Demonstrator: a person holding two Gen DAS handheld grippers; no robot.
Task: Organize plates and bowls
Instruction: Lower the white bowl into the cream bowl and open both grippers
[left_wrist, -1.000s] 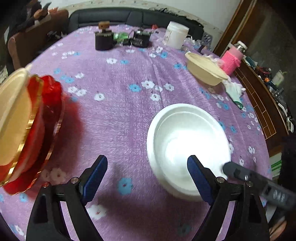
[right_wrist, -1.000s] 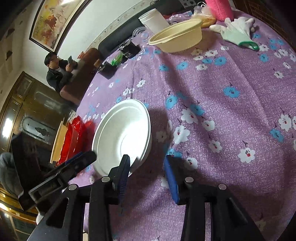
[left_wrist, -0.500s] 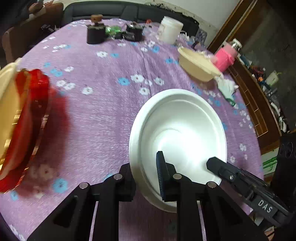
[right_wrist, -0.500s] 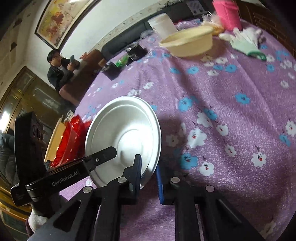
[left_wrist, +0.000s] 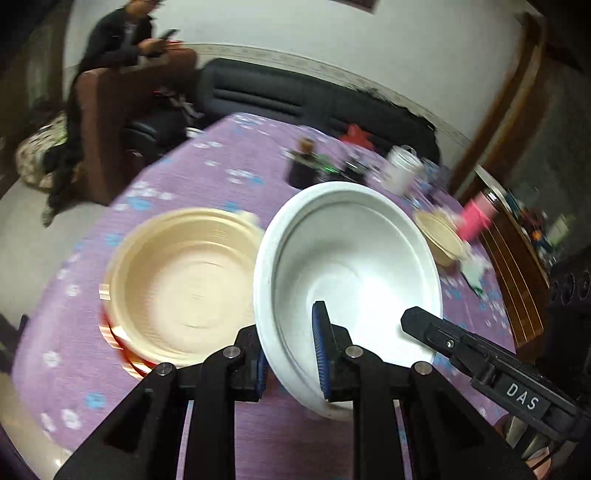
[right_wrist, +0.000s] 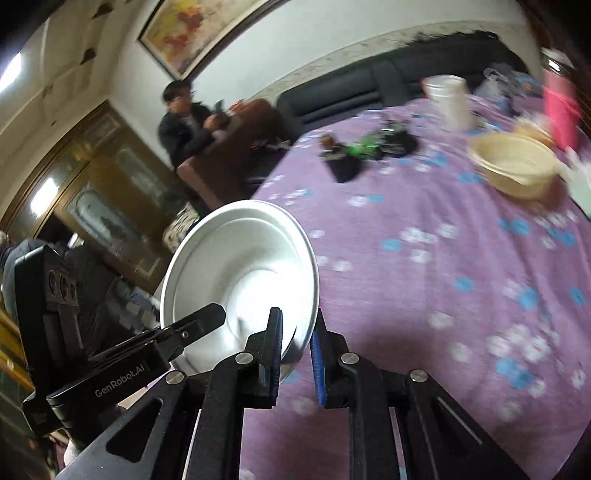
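Observation:
Both grippers hold one white bowl (left_wrist: 351, 258), lifted and tilted above the purple flowered table. My left gripper (left_wrist: 291, 354) is shut on its near rim. My right gripper (right_wrist: 295, 350) is shut on the rim of the same white bowl (right_wrist: 240, 273); its finger also shows in the left wrist view (left_wrist: 480, 358). To the left of the white bowl, a cream bowl (left_wrist: 184, 273) sits on top of red plates (left_wrist: 118, 336). A second cream bowl (right_wrist: 513, 166) stands at the far right of the table, also in the left wrist view (left_wrist: 439, 236).
At the table's far side stand a white jar (right_wrist: 448, 101), a pink bottle (right_wrist: 561, 107), and small dark objects (right_wrist: 365, 147). A person (right_wrist: 184, 122) sits in a brown armchair beyond the table. A dark sofa (left_wrist: 295, 99) runs along the wall.
Both grippers closed on the white bowl and lifted it off the table, carrying it left toward the stack of the cream bowl and red plates. Both views tilted upward.

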